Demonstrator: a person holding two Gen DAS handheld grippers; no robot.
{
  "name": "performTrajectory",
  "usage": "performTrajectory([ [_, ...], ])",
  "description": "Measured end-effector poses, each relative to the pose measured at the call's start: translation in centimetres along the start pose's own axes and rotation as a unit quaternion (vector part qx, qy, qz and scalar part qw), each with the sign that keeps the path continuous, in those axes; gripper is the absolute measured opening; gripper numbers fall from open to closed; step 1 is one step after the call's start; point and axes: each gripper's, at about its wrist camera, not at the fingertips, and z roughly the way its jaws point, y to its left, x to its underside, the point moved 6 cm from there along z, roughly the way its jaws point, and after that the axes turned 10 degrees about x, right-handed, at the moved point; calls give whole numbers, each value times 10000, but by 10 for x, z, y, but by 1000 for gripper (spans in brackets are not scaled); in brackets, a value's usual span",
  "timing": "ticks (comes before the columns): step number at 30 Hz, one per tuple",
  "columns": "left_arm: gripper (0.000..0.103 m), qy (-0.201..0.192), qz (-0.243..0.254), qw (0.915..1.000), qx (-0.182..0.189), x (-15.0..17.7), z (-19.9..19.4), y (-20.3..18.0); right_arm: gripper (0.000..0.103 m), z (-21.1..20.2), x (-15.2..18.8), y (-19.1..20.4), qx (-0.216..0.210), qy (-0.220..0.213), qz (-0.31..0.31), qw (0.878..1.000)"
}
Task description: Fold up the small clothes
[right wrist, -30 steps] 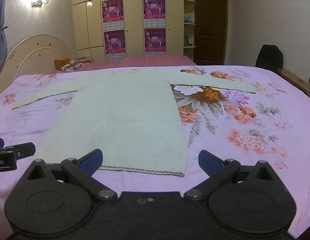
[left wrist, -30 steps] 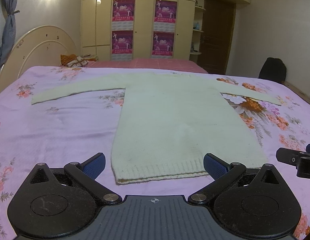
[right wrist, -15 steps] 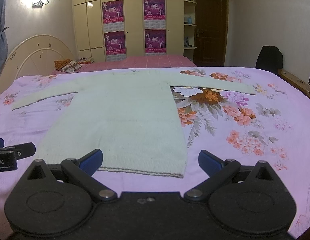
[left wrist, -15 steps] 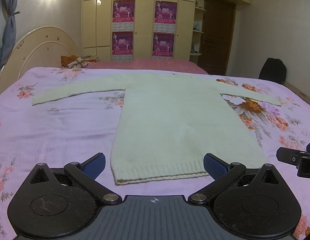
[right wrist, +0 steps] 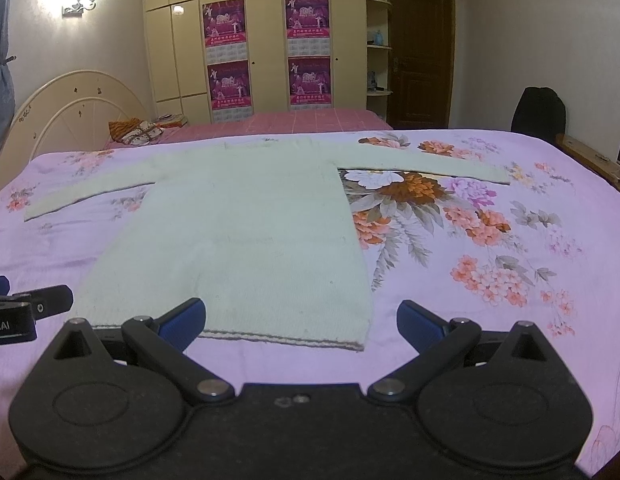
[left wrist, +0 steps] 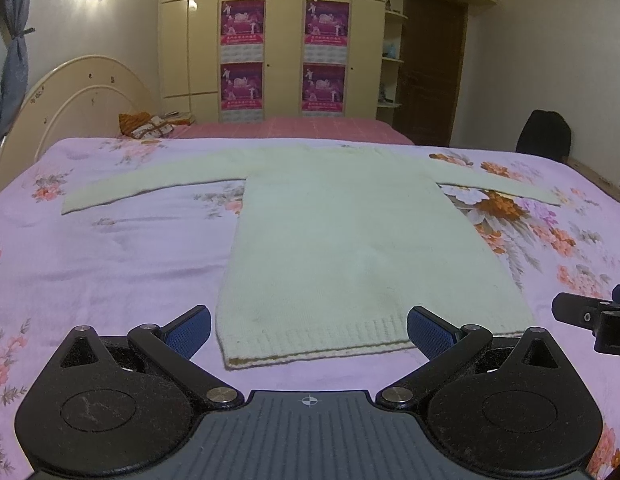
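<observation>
A pale green knitted sweater (left wrist: 350, 248) lies flat on the bed, both sleeves spread out, its ribbed hem nearest me. It also shows in the right wrist view (right wrist: 249, 240). My left gripper (left wrist: 308, 330) is open and empty, its blue pads either side of the hem's left corner, just in front of it. My right gripper (right wrist: 301, 320) is open and empty, in front of the hem's right corner. The right gripper's tip shows at the right edge of the left wrist view (left wrist: 590, 316); the left gripper's tip shows at the left edge of the right wrist view (right wrist: 25, 308).
The bed has a pink floral sheet (left wrist: 89, 260) and a cream headboard (left wrist: 69, 112) at the far left. A second bed with a red cover (left wrist: 310, 128) stands behind, before cream wardrobes (left wrist: 281, 40). A black bag (left wrist: 544, 132) and a wooden door (left wrist: 430, 68) stand at the right.
Both views have shifted very slightly; the sweater's hem sits a touch nearer to the grippers. The jaws stay open.
</observation>
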Motion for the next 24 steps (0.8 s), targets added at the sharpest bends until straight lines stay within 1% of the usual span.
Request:
performTrajectory([
  [13, 103, 5, 44, 10000, -11, -5, 6, -6, 102, 2, -1, -7, 29, 16, 40, 10000],
  [18, 103, -27, -2, 10000, 9, -17, 20, -5, 102, 6, -5, -11, 53, 22, 40, 10000],
  [24, 103, -121, -182, 9997, 93, -40, 41, -4, 102, 23, -21, -22, 150, -8, 87, 9998],
])
